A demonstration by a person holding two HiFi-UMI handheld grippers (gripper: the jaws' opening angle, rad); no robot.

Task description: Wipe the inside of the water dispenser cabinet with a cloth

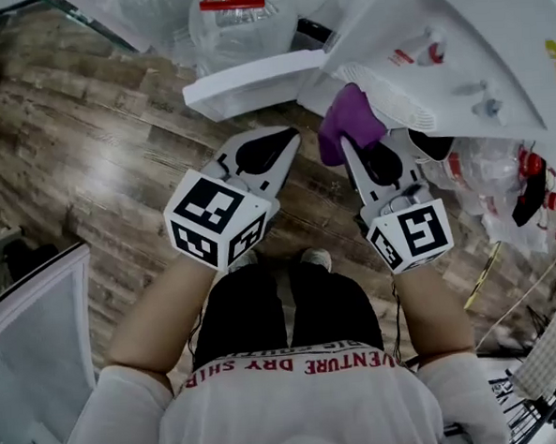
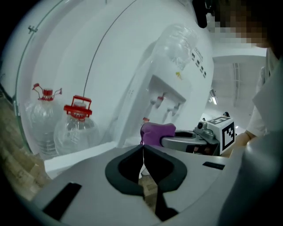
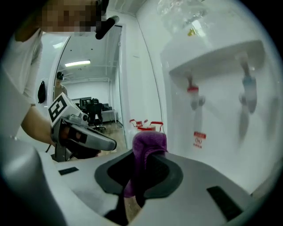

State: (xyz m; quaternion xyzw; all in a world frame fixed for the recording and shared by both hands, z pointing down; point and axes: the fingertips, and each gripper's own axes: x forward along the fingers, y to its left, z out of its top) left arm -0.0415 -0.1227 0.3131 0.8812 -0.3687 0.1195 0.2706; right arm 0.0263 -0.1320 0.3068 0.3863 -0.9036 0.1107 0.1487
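Note:
The white water dispenser [image 1: 455, 46] stands ahead and to my right, its red and blue taps [image 3: 194, 101] facing me. A white door panel [image 1: 251, 82] juts out at its base; the cabinet's inside is hidden. My right gripper [image 1: 356, 151] is shut on a bunched purple cloth [image 1: 347, 118], held just in front of the dispenser's lower part. In the right gripper view the cloth [image 3: 148, 145] sticks up between the jaws. Beside it, my left gripper [image 1: 283, 143] is shut on nothing, its pads [image 2: 132, 165] pressed together, tip near the door panel.
Empty water bottles with red caps [image 1: 237, 17] stand left of the dispenser, and more bottles [image 1: 501, 175] lie on its right. A white-framed glass panel [image 1: 31, 335] is at my lower left. Wood floor [image 1: 95, 152] lies underfoot.

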